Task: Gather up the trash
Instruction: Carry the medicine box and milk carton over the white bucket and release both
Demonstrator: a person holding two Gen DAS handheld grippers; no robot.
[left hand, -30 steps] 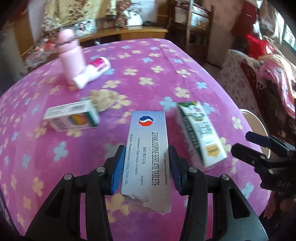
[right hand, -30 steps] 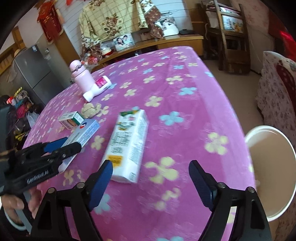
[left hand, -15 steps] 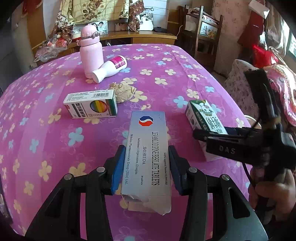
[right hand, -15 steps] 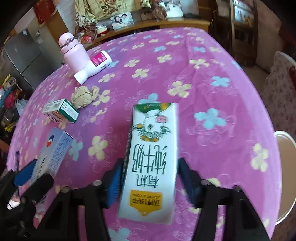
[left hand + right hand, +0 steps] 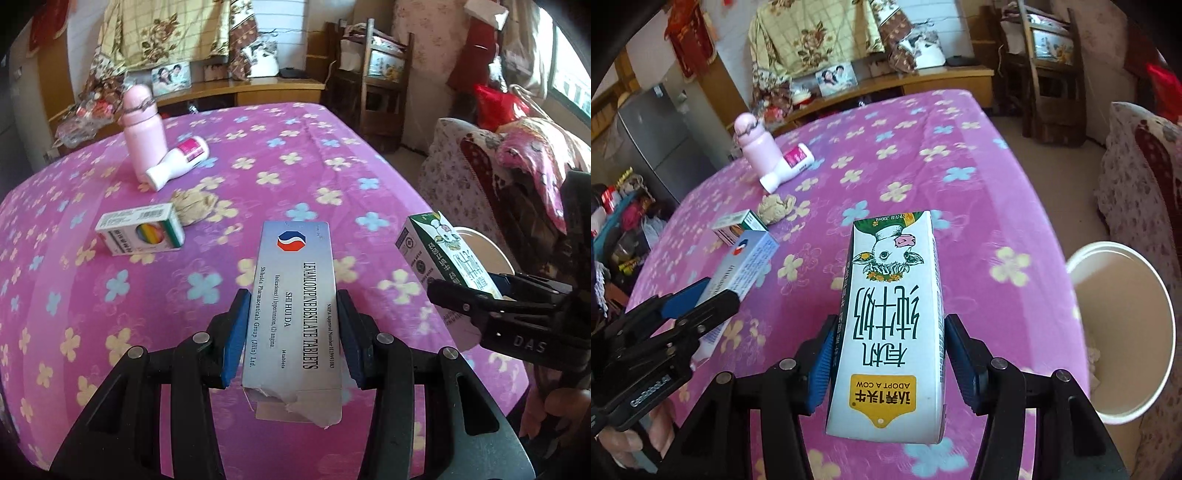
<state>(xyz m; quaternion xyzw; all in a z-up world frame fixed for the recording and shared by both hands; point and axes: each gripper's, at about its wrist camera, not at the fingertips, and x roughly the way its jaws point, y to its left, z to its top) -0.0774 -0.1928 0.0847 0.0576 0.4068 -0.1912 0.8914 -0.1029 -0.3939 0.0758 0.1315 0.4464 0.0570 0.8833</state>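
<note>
- Left gripper (image 5: 291,334): blue pads clamped on the sides of the grey tablet box (image 5: 293,314), torn end toward the camera, box held above the pink flowered tablecloth (image 5: 258,155).
- Right gripper (image 5: 886,354): jaws just closed; they pinch the milk carton (image 5: 892,314), also held above the cloth.
- White bin (image 5: 1123,332): just right of the carton, beside the table edge.
- On the cloth: small green-and-white box (image 5: 142,233), crumpled paper (image 5: 195,201).

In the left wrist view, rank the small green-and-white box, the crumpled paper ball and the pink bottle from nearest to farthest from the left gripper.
1. Small green-and-white box, ahead and left of the left gripper.
2. Crumpled paper ball, just behind the box.
3. Pink bottle, upright, far left.
</note>
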